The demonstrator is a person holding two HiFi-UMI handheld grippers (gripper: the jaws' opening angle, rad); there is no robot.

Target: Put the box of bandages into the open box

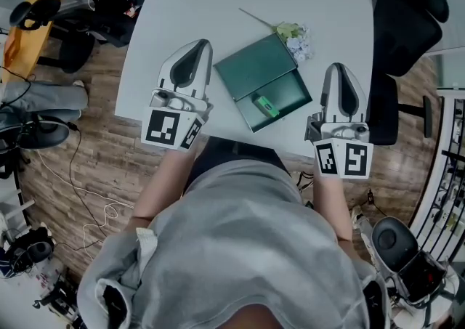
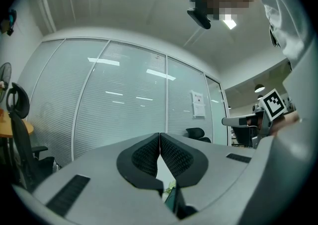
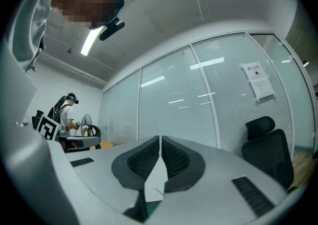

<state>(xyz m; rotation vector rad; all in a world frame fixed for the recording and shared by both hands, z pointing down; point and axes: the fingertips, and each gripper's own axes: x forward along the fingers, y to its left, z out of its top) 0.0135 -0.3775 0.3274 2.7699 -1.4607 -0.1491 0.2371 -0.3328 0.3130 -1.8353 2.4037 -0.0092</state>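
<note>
White table (image 1: 218,1): open box (image 1: 254,66) near front edge, bandage box (image 1: 266,106) inside; left tool (image 1: 200,48), right tool (image 1: 336,70) flanking, clenched empty.

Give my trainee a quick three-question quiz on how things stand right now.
1. True or false: the right tool is gripping the open box.
2. Where is the bandage box? A) in the left tool; B) inside the open box; C) in the right tool.
3. Fill in: the jaws of both tools are ____, with nothing between them.

Key: 1 false, the right tool is held clear of the open box. 2 B. 3 shut.
</note>
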